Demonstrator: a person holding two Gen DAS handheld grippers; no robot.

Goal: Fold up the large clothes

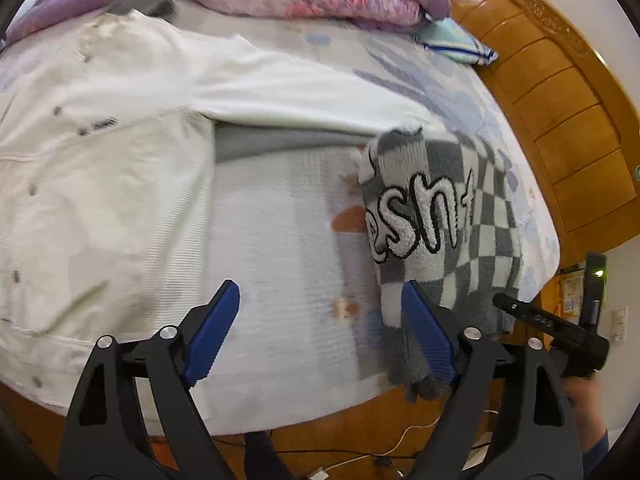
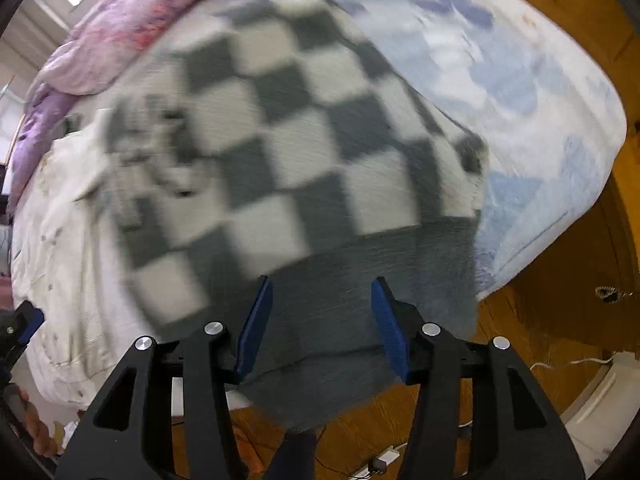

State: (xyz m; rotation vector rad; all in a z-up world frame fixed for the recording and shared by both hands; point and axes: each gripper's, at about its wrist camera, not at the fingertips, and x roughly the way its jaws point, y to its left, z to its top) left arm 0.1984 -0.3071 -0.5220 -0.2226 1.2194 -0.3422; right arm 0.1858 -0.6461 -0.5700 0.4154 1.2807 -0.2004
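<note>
Both the left gripper (image 1: 320, 330) and right gripper (image 2: 322, 330) hung apart, empty, over the folded sweater (image 1: 436, 224) at the bed's (image 1: 280, 216) near edge (jacket (image 1: 92, 184) likely next)

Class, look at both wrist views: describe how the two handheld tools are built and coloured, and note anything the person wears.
Each tool, the left tool and the right tool, has two black plastic arms with triangular cut-outs and round silver pivot pins. Each finger ends in a flat blue pad with a ribbed face. No cables run along them. At the left view's lower right edge, a dark blue sleeve shows.
</note>
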